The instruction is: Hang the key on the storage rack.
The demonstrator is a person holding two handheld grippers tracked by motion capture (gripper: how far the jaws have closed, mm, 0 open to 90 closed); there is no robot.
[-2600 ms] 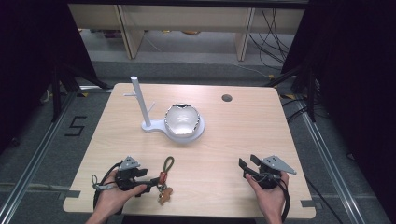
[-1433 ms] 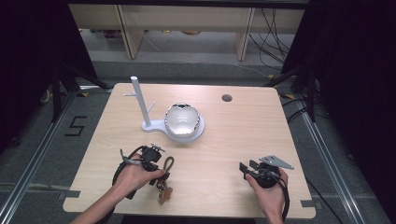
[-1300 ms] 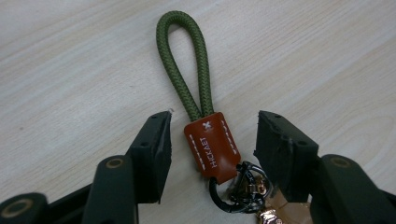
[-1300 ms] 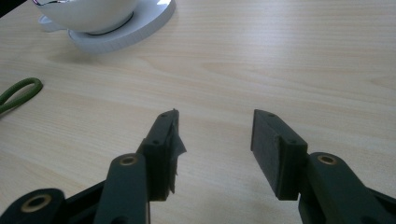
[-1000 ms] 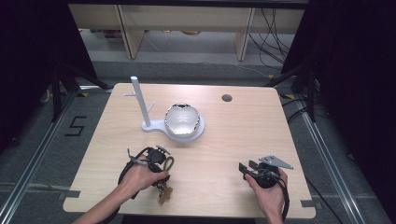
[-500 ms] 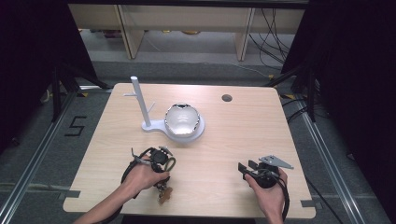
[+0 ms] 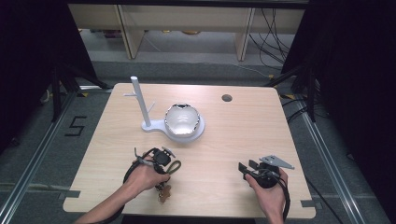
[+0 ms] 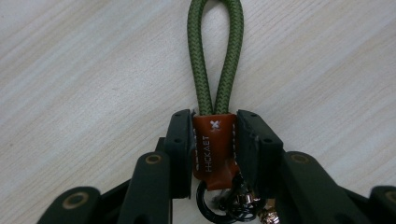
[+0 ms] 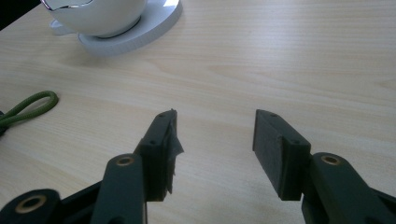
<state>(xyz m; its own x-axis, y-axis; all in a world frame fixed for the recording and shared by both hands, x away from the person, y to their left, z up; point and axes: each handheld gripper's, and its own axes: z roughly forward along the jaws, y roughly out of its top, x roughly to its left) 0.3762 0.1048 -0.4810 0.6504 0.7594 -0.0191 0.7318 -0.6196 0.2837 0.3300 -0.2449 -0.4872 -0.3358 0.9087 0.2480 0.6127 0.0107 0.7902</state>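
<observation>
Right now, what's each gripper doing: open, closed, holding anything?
Left gripper: jaws have just been closing, now shut on the keychain by its orange leather tab.
Right gripper: open, nothing between its jaws.

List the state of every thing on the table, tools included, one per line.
Keychain: flat on the table, leather tab clamped, green loop free.
Left tool: jaws just closed, shut on the keychain's tab.
Right tool: open, holding nothing, low over the table.
Stand: upright, pegs bare.
Bowl: upright on its white base.
</observation>
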